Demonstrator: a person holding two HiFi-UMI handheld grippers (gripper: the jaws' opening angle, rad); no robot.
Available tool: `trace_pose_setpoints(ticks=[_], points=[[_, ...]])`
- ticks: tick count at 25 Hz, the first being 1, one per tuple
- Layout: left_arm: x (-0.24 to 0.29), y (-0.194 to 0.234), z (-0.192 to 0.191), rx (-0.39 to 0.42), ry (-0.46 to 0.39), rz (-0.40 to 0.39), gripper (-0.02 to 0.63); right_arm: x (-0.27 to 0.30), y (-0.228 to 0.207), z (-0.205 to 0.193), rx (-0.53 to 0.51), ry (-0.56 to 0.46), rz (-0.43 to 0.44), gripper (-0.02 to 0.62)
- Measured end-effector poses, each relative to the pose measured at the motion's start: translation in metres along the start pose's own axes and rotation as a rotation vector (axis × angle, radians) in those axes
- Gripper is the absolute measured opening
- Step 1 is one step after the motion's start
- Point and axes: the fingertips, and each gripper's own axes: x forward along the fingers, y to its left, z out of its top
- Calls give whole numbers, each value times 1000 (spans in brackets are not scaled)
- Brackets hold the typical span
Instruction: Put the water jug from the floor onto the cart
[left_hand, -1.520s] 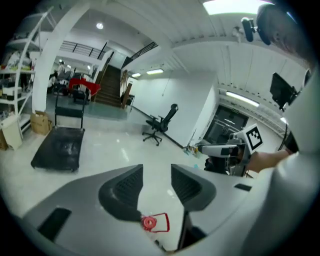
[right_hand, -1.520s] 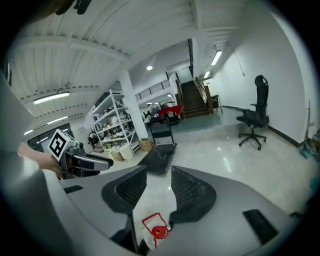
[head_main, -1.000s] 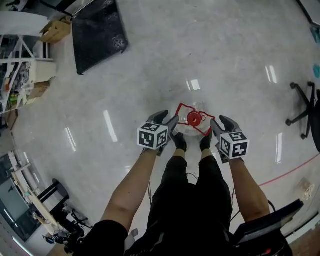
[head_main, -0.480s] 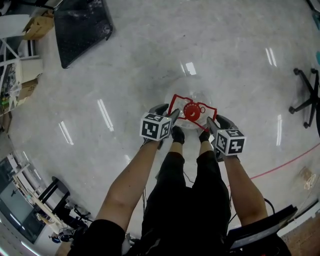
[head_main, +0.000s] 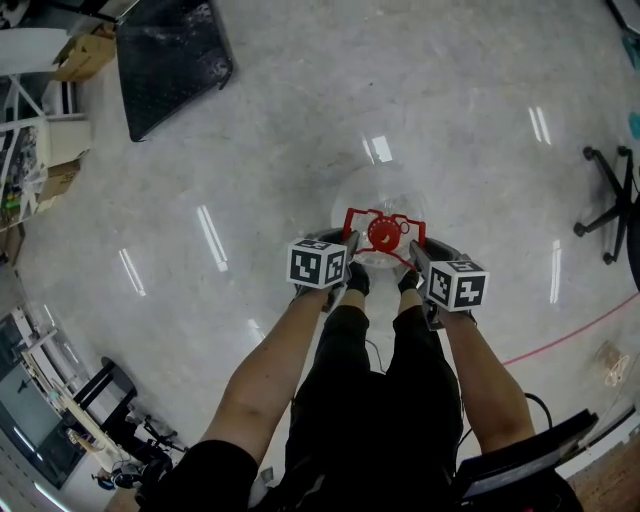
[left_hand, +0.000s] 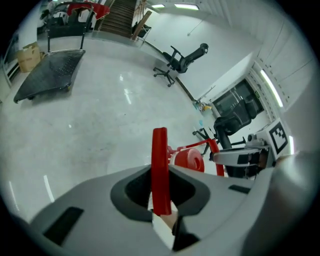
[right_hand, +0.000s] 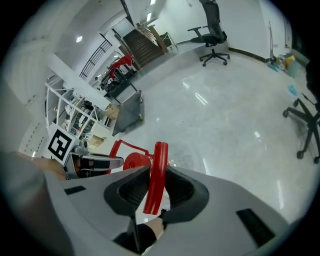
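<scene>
The water jug (head_main: 375, 198) stands on the floor (head_main: 250, 150) at the centre of the head view, a clear round body that I can only just make out against the pale shine. On top of it sits its red cap (head_main: 384, 234), with a red handle (head_main: 352, 216) framing the cap on both sides.

My left gripper (head_main: 346, 250) comes in at the frame's left side of that handle. In the left gripper view a red bar of the handle (left_hand: 160, 170) runs upright through the notch between the jaws, which have just been closing and now press on it from both sides. The cap (left_hand: 190, 160) shows just beyond the bar.

My right gripper (head_main: 414, 255) is at the handle's other side. Its own view shows the opposite red bar (right_hand: 156, 175) between the dark pads, the jaws likewise just closed in and clamped on it.

My two shoes (head_main: 357, 280) stand just below the jug in the head view, between the grippers.

The cart (head_main: 170, 55), a flat dark platform, lies in the upper left of the frame, well apart from the jug, with a cardboard box (head_main: 85, 55) beside it. An office chair (head_main: 610, 215) stands at the right edge, and a red line (head_main: 570, 335) crosses the floor at lower right.
</scene>
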Motion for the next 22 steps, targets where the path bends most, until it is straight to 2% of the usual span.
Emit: trace_pose_setpoints(ticks=[3,6,13,22], points=[[-27,-12,8,-43,-46,-13,57,-22,18,20,-1,-21,29,92],[-63,-29,17,-64,-91,-26,57,-50,42,37,-49,-17,54,92],[-155,-84,64,-43,-228,-8,58,-133,95,95,-154,-50,137,92],[-308,-104,108,-41,-420,16,58,-206,216,159,-261,-125,207,92]])
